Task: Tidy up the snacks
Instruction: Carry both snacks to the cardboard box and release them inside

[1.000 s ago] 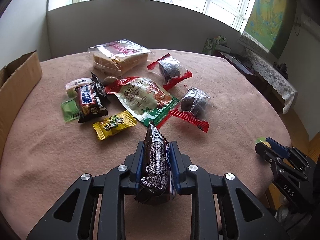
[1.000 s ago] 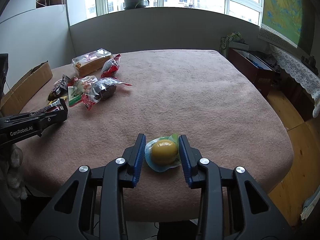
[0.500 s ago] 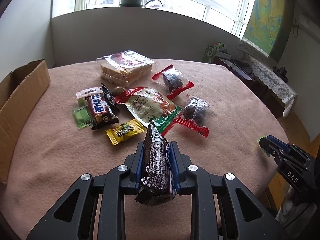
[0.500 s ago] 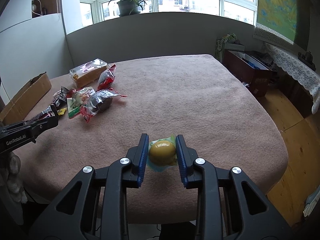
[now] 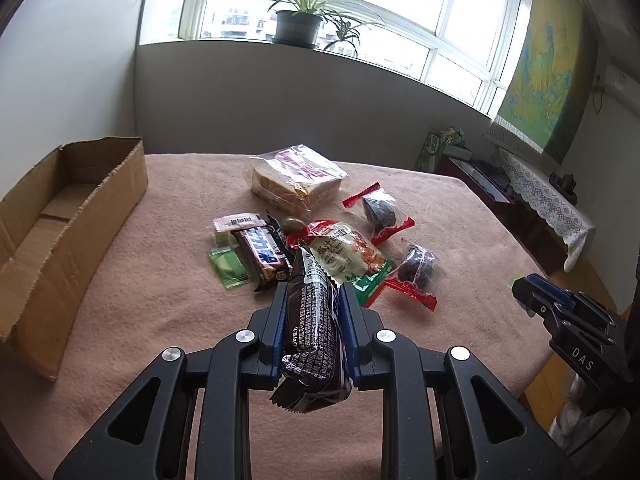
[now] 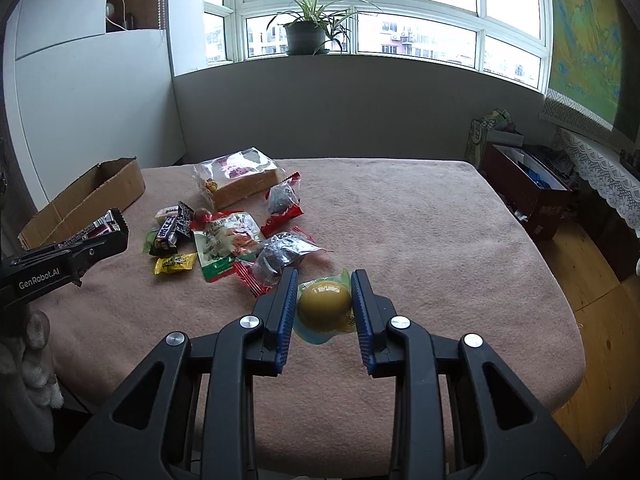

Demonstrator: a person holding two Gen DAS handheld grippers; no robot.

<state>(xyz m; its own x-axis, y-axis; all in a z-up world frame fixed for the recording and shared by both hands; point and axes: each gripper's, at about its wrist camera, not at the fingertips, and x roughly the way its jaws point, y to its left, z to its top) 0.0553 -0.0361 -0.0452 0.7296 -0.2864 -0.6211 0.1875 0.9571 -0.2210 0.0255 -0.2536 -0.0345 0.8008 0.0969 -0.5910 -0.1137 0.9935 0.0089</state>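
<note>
1. The left tool (image 5: 313, 308) was clamped on a dark chocolate-bar wrapper (image 5: 314, 332), which stood on edge between its blue pads, clear of the tabletop (image 5: 160, 280).
2. The right tool (image 6: 325, 300) was closed on a yellow egg-shaped snack (image 6: 325, 301) in a clear wrapper, pinched at both sides and apparently lifted off the cloth.
3. The cardboard box (image 5: 68, 216) sat at the far left of the tabletop, open at the top; as far as its inside showed, nothing lay in it, so no sorting looked finished.
4. Most snacks lay in a loose pile at the middle of the tabletop:
   - a bagged sliced loaf (image 5: 296, 178) at the far side;
   - two dark cakes in red-edged wrappers (image 5: 380, 212) to the right;
   - a large red-and-green pouch (image 5: 344, 256) in the centre;
   - a brown candy bar (image 5: 262, 254) and a green packet (image 5: 228, 266) to the left;
   - a small yellow packet (image 6: 175, 263) at the near edge of the pile.
5. My judgement: the task was at an early stage, with two items in hand and the whole pile left to clear, likely into the box.
</note>
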